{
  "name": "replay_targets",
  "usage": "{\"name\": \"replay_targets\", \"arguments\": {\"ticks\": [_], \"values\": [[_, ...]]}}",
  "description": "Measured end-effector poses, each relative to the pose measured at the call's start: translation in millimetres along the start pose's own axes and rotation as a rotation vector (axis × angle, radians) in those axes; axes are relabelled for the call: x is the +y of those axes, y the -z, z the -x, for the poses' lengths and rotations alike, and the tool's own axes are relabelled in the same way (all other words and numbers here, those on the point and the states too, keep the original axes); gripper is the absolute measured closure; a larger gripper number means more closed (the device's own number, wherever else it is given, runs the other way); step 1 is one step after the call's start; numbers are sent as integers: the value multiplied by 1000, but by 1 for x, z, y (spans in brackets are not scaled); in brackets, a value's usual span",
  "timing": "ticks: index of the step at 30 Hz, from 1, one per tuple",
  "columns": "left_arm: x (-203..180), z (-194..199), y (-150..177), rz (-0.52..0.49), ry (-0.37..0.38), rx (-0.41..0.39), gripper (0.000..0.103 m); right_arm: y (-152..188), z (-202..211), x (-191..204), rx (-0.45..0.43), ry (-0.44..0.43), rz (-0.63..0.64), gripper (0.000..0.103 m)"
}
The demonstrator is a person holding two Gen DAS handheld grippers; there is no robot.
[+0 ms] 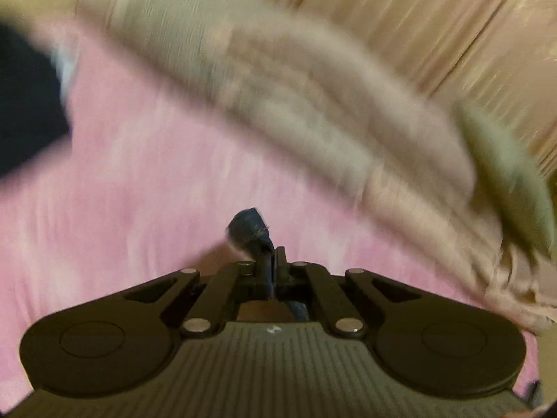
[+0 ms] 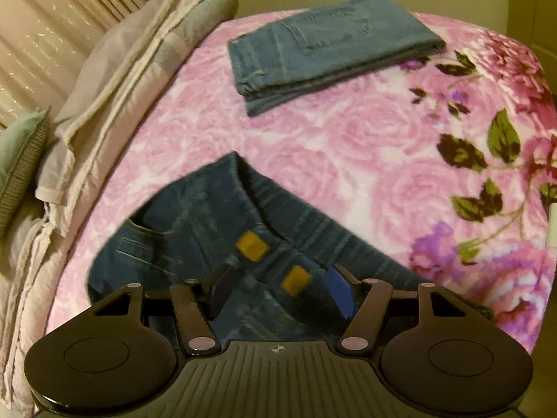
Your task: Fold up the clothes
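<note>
Dark blue jeans (image 2: 209,223) with two yellow patches lie crumpled on the pink floral blanket (image 2: 348,132), close below the right wrist camera. My right gripper (image 2: 282,292) stands open just over them, one blue pad (image 2: 339,292) on each side of the lower patch, and I see no cloth pinched. In the blurred left wrist view my left gripper (image 1: 269,261) is shut, and a small tuft of dark blue denim (image 1: 250,230) sticks up from between its fingers. A second pair of lighter blue jeans (image 2: 330,45) lies folded at the far side of the blanket.
Folded beige bedding (image 2: 115,80) runs along the blanket's left edge, with a green cushion (image 2: 21,153) beside it and a pale curtain (image 2: 52,35) behind. The left view shows that bedding (image 1: 296,104), a curtain (image 1: 452,17) and a dark blurred shape (image 1: 28,104) at the left.
</note>
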State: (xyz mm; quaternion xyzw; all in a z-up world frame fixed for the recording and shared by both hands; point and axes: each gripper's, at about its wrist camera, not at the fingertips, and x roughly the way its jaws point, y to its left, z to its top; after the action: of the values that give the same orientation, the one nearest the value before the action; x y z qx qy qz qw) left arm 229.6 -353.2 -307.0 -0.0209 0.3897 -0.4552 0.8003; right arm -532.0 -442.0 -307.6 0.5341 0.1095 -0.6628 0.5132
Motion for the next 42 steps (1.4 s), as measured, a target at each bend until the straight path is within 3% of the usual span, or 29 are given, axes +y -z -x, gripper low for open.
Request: {"name": "replay_targets", "arguments": {"ticks": [2,4,6,7,9,10,13,15,20,26,33,35,42], "values": [[6,5,-26,-85,20,-68,101,1,1,12,-9,-11,9,40],[12,-10,-33,-227,-3,-50,96,3,-2,22,-4,-22,22,40],[18,-38,-21,-347,-139,47,84,9,-9,31,12,-31,33,40],[21,-53,-11,-384,-227,91,83,12,-12,35,21,-36,39,40],[31,-67,7,-377,-354,134,85,18,-18,39,41,-36,55,40],[38,-66,14,-323,-377,145,85,19,-19,39,48,-37,64,40],[52,-48,34,-158,-335,183,85,23,-21,39,66,-39,97,40],[51,-32,48,-117,-299,218,86,19,-19,35,67,-32,129,40],[27,12,81,4,-122,316,86,0,-21,16,96,-25,175,40],[-28,44,124,36,-9,383,86,-23,-31,-3,138,-107,241,40],[-104,59,146,73,49,350,86,-86,-74,-13,208,-316,171,40],[-126,63,150,82,74,328,86,-105,-93,-16,252,-377,112,50],[-189,57,172,71,109,350,86,-147,-172,-25,418,-507,-151,52]]}}
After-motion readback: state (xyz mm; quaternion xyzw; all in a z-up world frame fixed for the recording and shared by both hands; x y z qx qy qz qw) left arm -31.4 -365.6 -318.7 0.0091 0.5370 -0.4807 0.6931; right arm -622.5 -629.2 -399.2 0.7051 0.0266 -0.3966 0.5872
